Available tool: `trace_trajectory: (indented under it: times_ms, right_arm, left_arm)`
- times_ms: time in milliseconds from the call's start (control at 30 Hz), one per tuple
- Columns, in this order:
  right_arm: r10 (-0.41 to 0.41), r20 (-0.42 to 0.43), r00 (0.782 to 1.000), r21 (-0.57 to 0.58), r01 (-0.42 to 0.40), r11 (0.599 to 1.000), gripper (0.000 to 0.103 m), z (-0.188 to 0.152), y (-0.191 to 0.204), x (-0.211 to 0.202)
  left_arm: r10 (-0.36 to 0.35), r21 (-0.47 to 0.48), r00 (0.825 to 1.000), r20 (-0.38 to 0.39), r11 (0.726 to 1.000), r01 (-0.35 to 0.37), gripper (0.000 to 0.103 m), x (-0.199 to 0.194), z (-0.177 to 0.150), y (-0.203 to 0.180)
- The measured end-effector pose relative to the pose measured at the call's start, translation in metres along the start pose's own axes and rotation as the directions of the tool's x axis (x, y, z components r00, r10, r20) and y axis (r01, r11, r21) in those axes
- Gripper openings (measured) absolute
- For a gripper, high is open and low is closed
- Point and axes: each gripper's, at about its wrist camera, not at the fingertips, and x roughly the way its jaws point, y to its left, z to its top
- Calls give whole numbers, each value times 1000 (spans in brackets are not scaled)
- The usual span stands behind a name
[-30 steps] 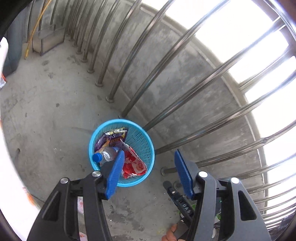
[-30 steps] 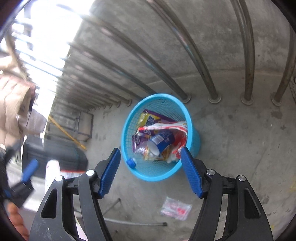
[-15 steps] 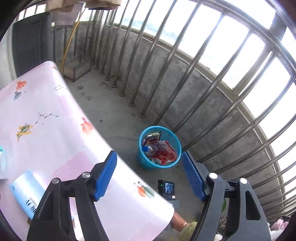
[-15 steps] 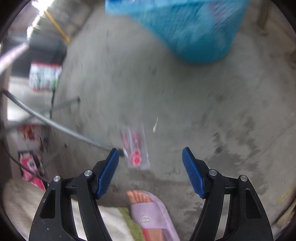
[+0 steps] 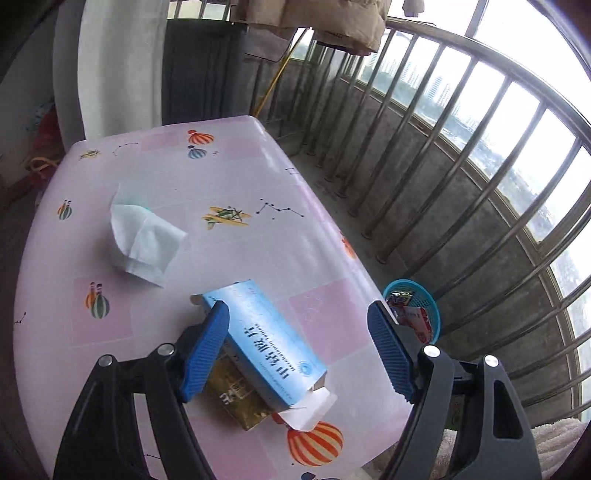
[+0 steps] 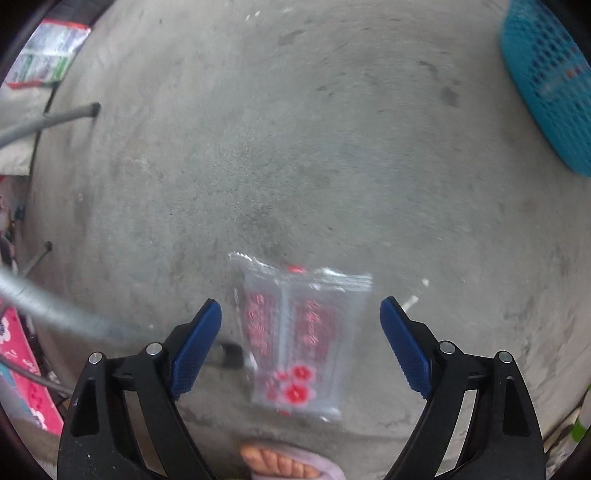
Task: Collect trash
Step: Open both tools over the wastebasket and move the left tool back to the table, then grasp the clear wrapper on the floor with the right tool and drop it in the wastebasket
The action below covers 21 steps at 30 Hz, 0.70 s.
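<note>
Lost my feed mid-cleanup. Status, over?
Left gripper opening over blue box on table. Right gripper opening above clear wrapper on floor, untouched. Blue basket nearby. Nothing in the way.

On the table (image 5: 258, 192) I see a tissue (image 5: 142, 240) behind a box (image 5: 264, 341). The basket (image 5: 424, 295) sits on the floor to its right. A wrapper (image 6: 295, 339) lies on the floor (image 6: 295, 147) between my right fingers.

A home balcony: steel railing (image 5: 436, 177), hung laundry (image 5: 314, 18) (city beyond), concrete floor (image 6: 295, 147).

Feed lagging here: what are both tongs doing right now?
Left tongs: opening, empty, above light-blue cardboard box.
Right tongs: opening, empty, above clear red-printed plastic wrapper.
</note>
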Motion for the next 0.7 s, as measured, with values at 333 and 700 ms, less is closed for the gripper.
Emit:
trace_trajectory:
  times_ms: [333, 700]
  right_arm:
    - [-76, 11, 997, -15, 76, 997, 84, -6, 14, 29]
    - [-183, 24, 983, -18, 183, 983, 50, -25, 10, 32]
  left_arm:
    - [54, -48, 998, -41, 997, -56, 75, 12, 4, 14]
    - [48, -46, 999, -26, 998, -49, 75, 10, 2, 8]
